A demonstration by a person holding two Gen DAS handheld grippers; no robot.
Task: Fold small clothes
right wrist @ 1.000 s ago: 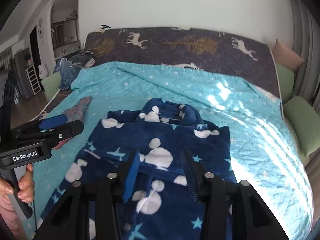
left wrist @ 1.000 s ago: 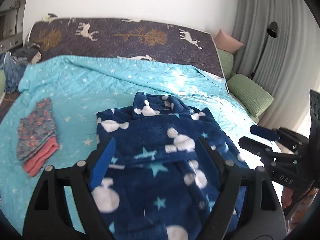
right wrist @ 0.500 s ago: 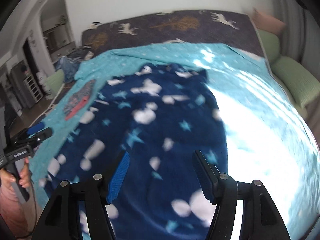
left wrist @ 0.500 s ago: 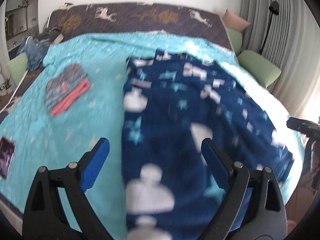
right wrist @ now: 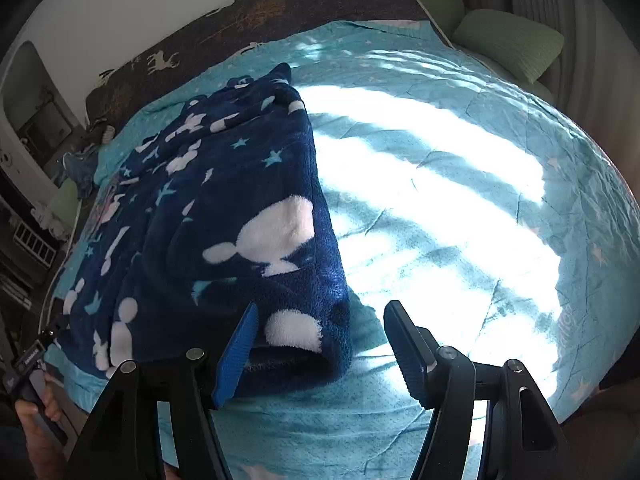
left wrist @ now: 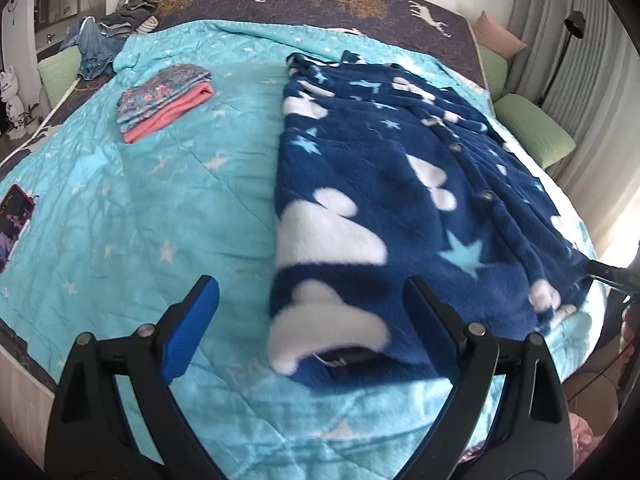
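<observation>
Your two grippers hover over a navy fleece robe (left wrist: 392, 184) on the turquoise quilt (left wrist: 168, 200).
Left gripper (left wrist: 310, 304) gapes wide at lower centre; right gripper (right wrist: 320, 330) has just been opening, nothing clamped.

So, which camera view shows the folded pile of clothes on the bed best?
The left wrist view. There the folded pile lies in plain sight on the turquoise quilt, floral pieces above a pink one. In the right wrist view the navy fleece garment hides almost all of it.

Black left gripper (left wrist: 308, 308), blue pads, silver screws, white-lettered label
</observation>
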